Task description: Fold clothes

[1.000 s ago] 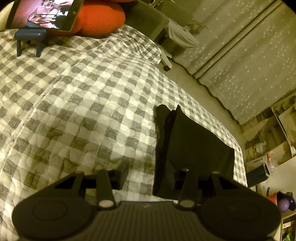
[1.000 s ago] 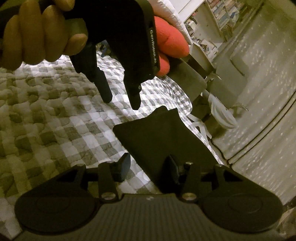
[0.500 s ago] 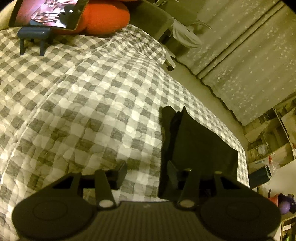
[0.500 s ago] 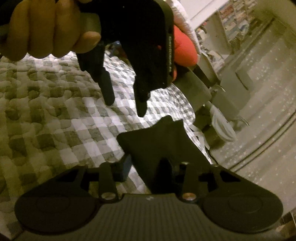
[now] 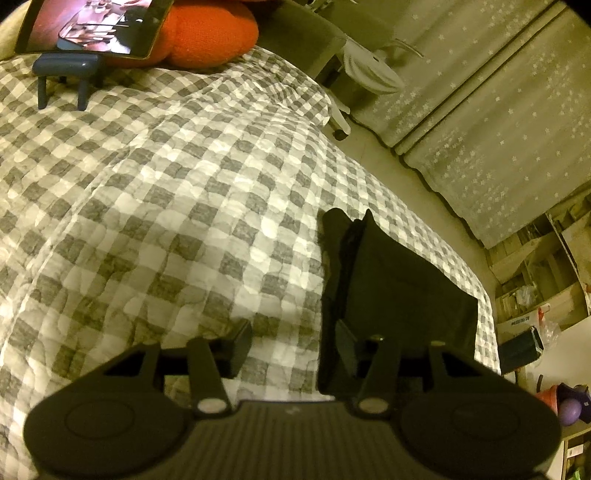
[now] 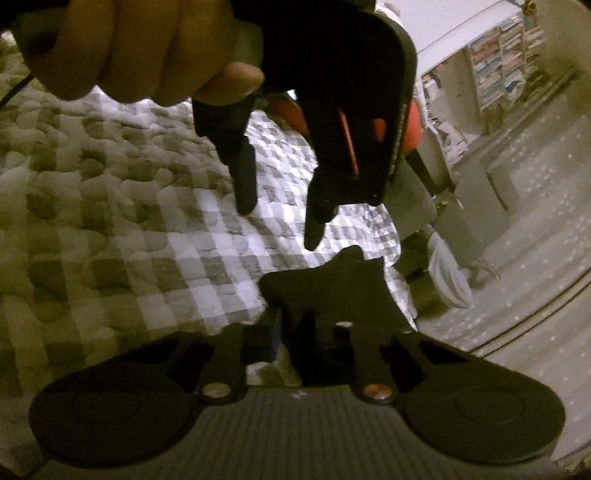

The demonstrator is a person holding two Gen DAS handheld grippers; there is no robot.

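- Your left wrist camera looked steeply down over its own fingers at the checkered quilt [image 5: 177,221], close above the folded black garment [image 5: 399,291].
- Your right wrist camera sat lower and flatter, facing your left gripper [image 6: 280,225] from near.
- Both views shared the garment [image 6: 332,291], the quilt [image 6: 122,221] and the red cushion [image 5: 210,37].

Home bedroom. Bed under the gripper, covered by a checked quilt [image 5: 166,206]. Red cushion [image 5: 210,33] and propped tablet [image 5: 92,26] far ahead. Star-print curtains [image 5: 498,129] to the right; crowded bookshelves [image 6: 498,55] beyond, upper right.
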